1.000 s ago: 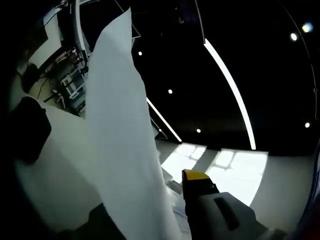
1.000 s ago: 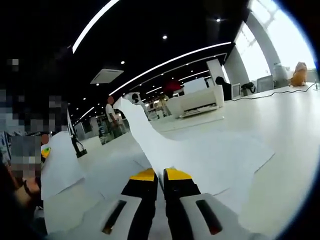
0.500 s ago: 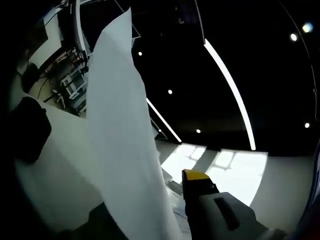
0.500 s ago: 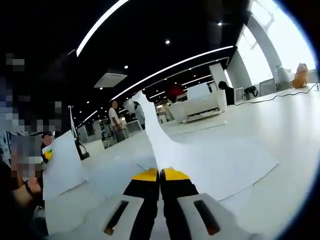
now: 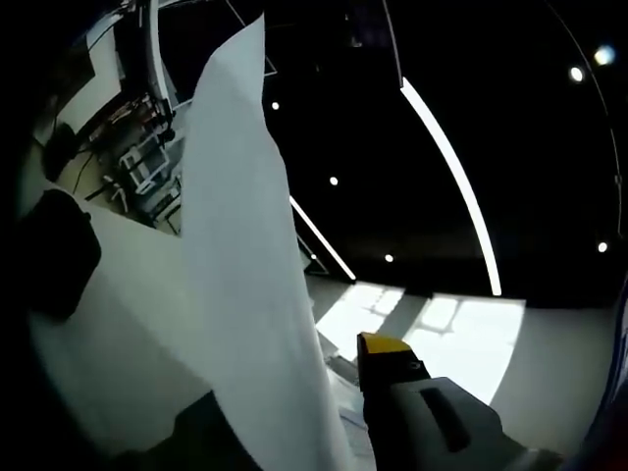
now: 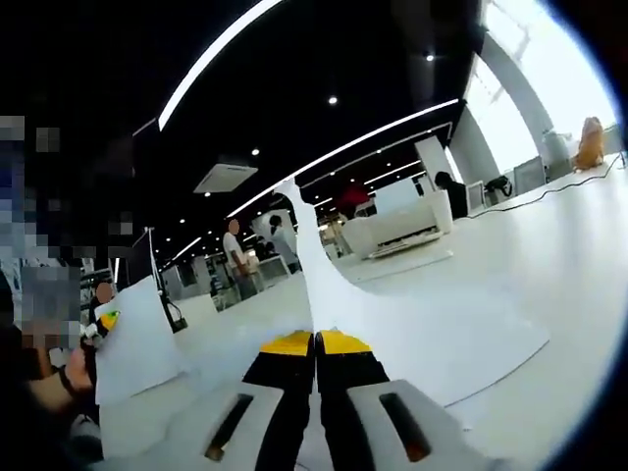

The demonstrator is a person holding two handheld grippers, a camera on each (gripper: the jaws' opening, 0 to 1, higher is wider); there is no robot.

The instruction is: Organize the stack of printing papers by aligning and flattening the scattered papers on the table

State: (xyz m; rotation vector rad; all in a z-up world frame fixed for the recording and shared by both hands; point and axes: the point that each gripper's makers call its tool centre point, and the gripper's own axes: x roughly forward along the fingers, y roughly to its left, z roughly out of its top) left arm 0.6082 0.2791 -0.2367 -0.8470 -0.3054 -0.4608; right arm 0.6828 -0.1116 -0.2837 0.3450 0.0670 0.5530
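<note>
In the right gripper view my right gripper (image 6: 315, 339) is shut on a white paper sheet (image 6: 412, 324). The sheet climbs from the jaws to a raised corner and spreads right over the white table (image 6: 574, 245). At the left of that view my left gripper (image 6: 106, 319) holds another white sheet (image 6: 137, 343) upright. In the left gripper view this sheet (image 5: 245, 275) rises tall from the bottom and hides one jaw of the left gripper (image 5: 329, 358). The other yellow fingertip (image 5: 385, 345) stands close beside the sheet's edge.
A person's hand (image 6: 49, 392) is at the lower left of the right gripper view. Two people (image 6: 235, 257) and white furniture (image 6: 397, 221) stand far behind the table. A dark rounded object (image 5: 54, 250) lies on the table at the left.
The right gripper's sheet now stands steeper, with its raised corner higher in the view. The left gripper's upright sheet has edged slightly to the right.
</note>
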